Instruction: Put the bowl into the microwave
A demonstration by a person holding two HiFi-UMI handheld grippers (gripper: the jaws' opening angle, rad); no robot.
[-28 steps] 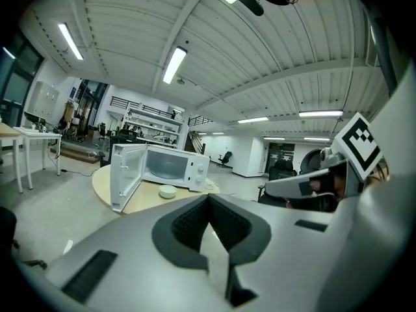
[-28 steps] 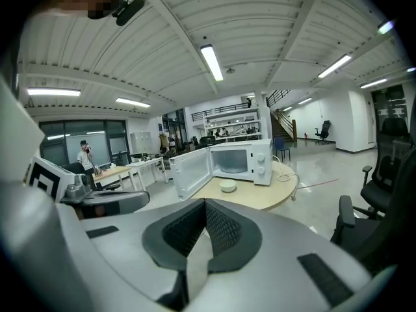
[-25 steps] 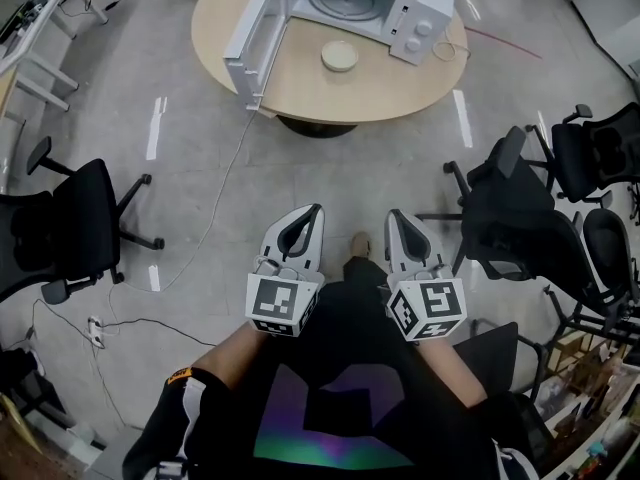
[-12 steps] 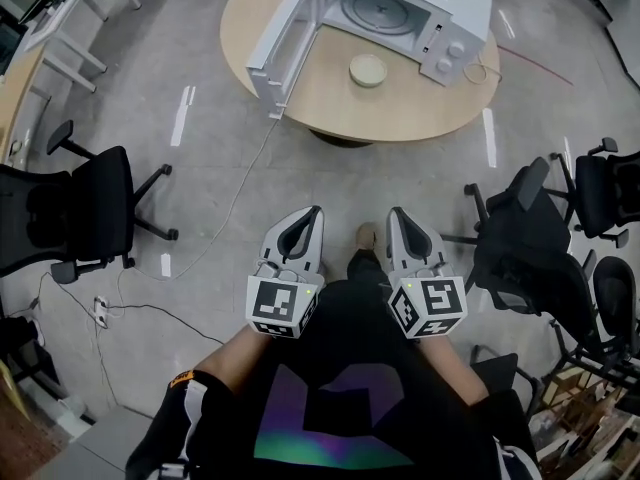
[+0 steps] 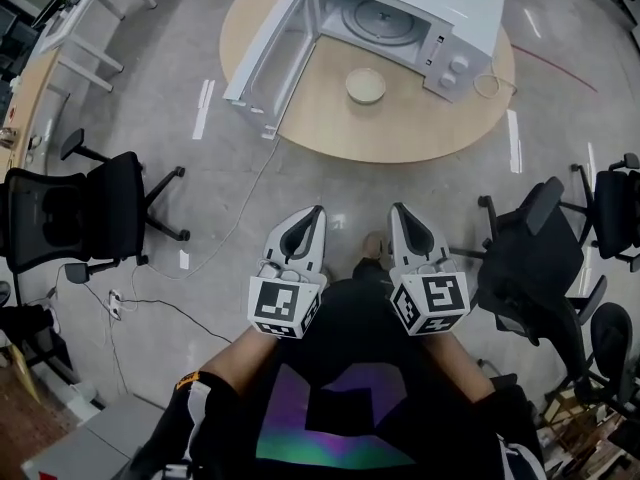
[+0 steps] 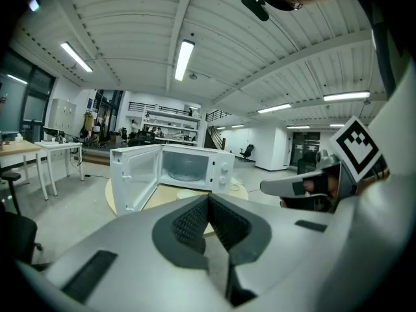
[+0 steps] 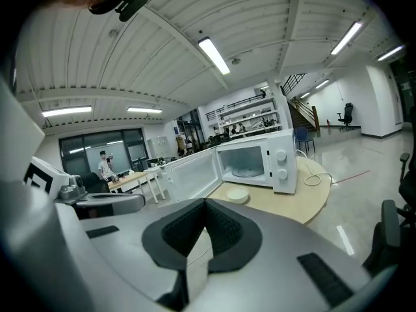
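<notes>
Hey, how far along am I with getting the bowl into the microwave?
Done: the microwave has its door standing open. In hand: nothing; the left claw and the right claw are both shut and empty, held well short of the table. Left: the bowl sits on the table in front of the open microwave, so it has yet to be picked up and set inside.

A small pale bowl [image 5: 366, 85] sits upright on the round wooden table [image 5: 400, 133], upper centre of the head view, just in front of the white microwave [image 5: 430, 3]. The microwave's door [image 5: 265, 53] stands wide open at the left, with the glass turntable [image 5: 385, 18] visible inside.
</notes>
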